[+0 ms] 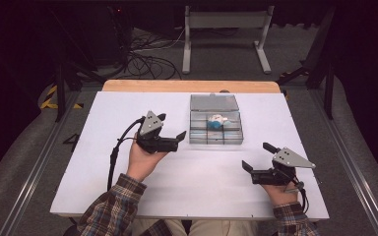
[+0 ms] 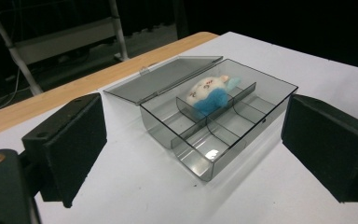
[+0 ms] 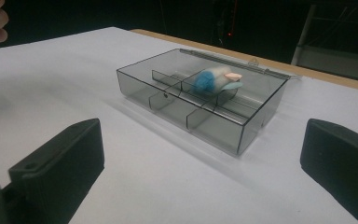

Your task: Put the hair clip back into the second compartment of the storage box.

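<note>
The left hand-held gripper (image 1: 170, 132) hovers with jaws wide just left of the clear box (image 1: 215, 138), lined up on it; the right hand-held gripper (image 1: 258, 158), also wide and empty, waits nearer the person. The plush toy (image 2: 210, 94) lies in a rear compartment, probably already dropped in, its long axis running across the box, beyond both grippers. The lid (image 2: 162, 78) lies flat on the bench (image 1: 128, 172).

No readable text — no labels, no numbers.
</note>
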`<state>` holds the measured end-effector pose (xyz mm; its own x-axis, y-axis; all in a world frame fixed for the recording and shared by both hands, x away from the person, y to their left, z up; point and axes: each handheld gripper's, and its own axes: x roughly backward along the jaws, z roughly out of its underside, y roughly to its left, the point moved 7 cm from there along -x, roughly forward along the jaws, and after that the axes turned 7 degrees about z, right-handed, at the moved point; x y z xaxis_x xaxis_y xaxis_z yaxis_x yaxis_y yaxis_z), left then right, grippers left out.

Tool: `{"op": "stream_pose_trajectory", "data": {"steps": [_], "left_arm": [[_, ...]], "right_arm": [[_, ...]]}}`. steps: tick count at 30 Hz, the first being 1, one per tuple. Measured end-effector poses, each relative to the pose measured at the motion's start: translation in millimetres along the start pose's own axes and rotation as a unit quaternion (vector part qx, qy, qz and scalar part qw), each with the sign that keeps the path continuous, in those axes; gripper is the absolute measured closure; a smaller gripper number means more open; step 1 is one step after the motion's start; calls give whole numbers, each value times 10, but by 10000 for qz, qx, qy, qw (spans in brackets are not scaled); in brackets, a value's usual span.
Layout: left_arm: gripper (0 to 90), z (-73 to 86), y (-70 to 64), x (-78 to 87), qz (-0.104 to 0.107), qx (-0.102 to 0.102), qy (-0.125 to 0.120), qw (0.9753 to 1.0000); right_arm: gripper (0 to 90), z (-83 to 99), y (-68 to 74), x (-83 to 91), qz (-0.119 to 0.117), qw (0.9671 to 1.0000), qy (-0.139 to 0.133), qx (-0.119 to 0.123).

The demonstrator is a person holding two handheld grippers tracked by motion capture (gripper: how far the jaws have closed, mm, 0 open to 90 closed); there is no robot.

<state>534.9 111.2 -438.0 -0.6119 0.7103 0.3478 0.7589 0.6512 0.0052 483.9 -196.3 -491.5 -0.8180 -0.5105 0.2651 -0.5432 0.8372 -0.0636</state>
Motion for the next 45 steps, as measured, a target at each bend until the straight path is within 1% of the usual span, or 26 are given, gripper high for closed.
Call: {"op": "stream_pose_trajectory", "data": {"steps": [6,12,13,15,16,21,23,29,35,37,38,40,42,44,45], "left_arm": [[70,16,18,112,-84,-25,-68,9999],[69,35,31,229,-141,5,-194,9997],[70,42,42,250,-171,-4,-208,9996],[69,59,54,292,-185,45,-245,9995],[70,66,69,316,-223,29,-268,9994],[70,120,93,406,-261,98,-344,9990],[70,138,109,443,-311,77,-358,9988],[69,188,138,537,-375,97,-429,9983],[56,254,144,611,-355,127,-402,9985],[54,276,140,640,-371,65,-397,9985],[54,287,133,653,-371,73,-398,9985],[53,301,136,687,-396,47,-416,9983],[52,310,136,717,-390,92,-460,9981],[52,314,146,746,-402,61,-526,9978],[52,323,141,760,-393,89,-533,9978]], "right_arm": [[5,3,-3,-3,20,10000,1,17],[5,-1,-15,11,46,10000,-32,-15],[5,-2,-15,12,44,10000,-46,-30],[4,-4,-16,13,33,10000,-63,-35],[4,-6,-16,16,40,10000,-69,-34],[4,-13,-19,24,34,9999,-112,-34],[3,-13,-20,23,35,9999,-114,-33],[3,-15,-19,30,25,9999,-139,-48],[3,-16,-21,37,15,9999,-155,-53],[3,-17,-20,41,18,9998,-165,-76],[3,-20,-19,43,2,9998,-179,-82],[3,-27,-18,50,-15,9997,-216,-105],[3,-30,-19,58,-20,9997,-225,-126],[3,-29,-22,58,-20,9996,-228,-136],[3,-28,-24,58,-18,9997,-218,-134]]}}
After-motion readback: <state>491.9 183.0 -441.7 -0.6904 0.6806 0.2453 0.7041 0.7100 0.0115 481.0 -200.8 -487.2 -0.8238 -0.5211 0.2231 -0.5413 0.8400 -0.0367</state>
